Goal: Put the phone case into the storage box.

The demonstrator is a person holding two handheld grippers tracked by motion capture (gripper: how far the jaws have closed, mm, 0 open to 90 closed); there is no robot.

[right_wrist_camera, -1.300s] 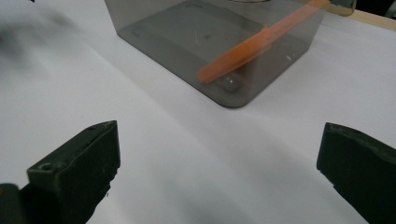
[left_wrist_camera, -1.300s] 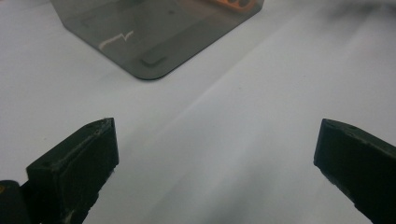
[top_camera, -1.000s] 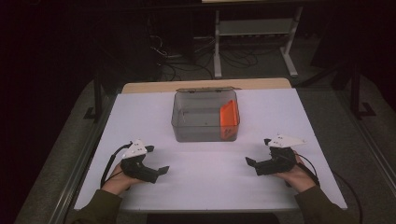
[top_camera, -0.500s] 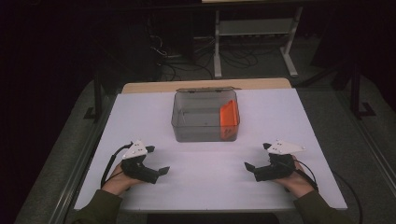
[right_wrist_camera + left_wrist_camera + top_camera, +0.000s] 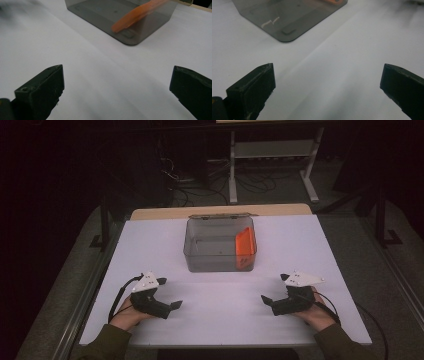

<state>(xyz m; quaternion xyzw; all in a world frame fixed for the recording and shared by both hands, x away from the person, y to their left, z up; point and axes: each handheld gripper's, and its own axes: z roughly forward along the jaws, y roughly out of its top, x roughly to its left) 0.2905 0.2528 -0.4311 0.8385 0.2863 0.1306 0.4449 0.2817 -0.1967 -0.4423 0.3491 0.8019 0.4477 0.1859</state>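
Orange plastic lid (image 5: 244,246) leans on edge against the right wall inside the smoke-grey clear box (image 5: 215,262) at the table's (image 5: 300,245) far middle, its long axis running from near to far. Left gripper (image 5: 175,305) and right gripper (image 5: 264,298) rest well short of the box, jaws spread and empty, tips pointing inward at each other.

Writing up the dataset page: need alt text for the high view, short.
A person's hands hold the left gripper and the right gripper, both open and empty, low over a white table, pointing toward each other. Beyond them stands a clear grey plastic box with an orange flat piece leaning against its right wall. The room behind is dark.
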